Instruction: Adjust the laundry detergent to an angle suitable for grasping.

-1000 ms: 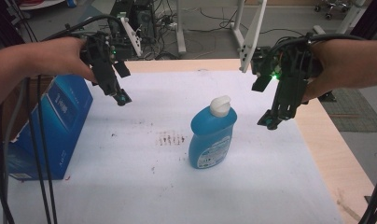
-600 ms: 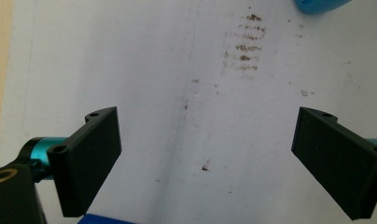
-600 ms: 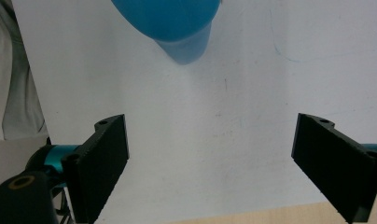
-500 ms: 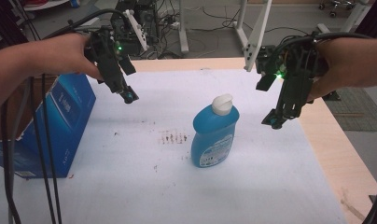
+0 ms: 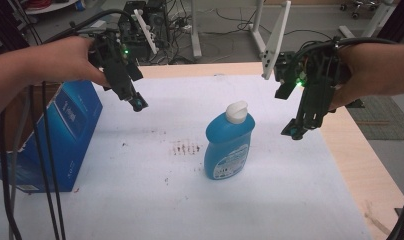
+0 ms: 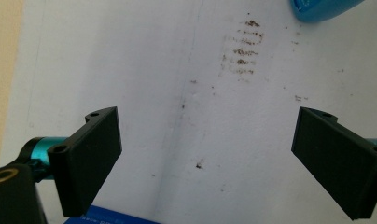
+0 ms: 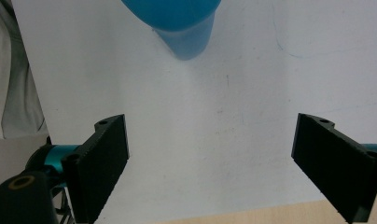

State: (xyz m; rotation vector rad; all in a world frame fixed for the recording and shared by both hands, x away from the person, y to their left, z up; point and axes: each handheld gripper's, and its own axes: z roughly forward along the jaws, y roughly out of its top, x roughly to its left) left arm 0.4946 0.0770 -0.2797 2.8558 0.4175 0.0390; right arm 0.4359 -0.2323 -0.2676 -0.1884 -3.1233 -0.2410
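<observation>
A blue bottle (image 5: 229, 145) with a white cap stands upright in the middle of the white sheet (image 5: 155, 200). My left gripper (image 5: 136, 104) hovers over the sheet to the bottle's far left, held by a hand. In the left gripper view its jaws stand wide open (image 6: 224, 154) with nothing between them, and the bottle (image 6: 324, 7) is off at the top right. My right gripper (image 5: 294, 131) hangs to the bottle's right, pointing down. In the right gripper view it is open and empty (image 7: 224, 154), with the bottle (image 7: 177, 18) ahead at the top.
A blue cardboard box (image 5: 65, 130) stands at the sheet's left edge. A brown stain (image 5: 186, 148) marks the sheet just left of the bottle. Bare wooden table (image 5: 360, 165) runs along the right side. Cables and metal stands lie beyond the far edge.
My left gripper has drifted a little to the right. The right gripper and the bottle have hardly moved.
</observation>
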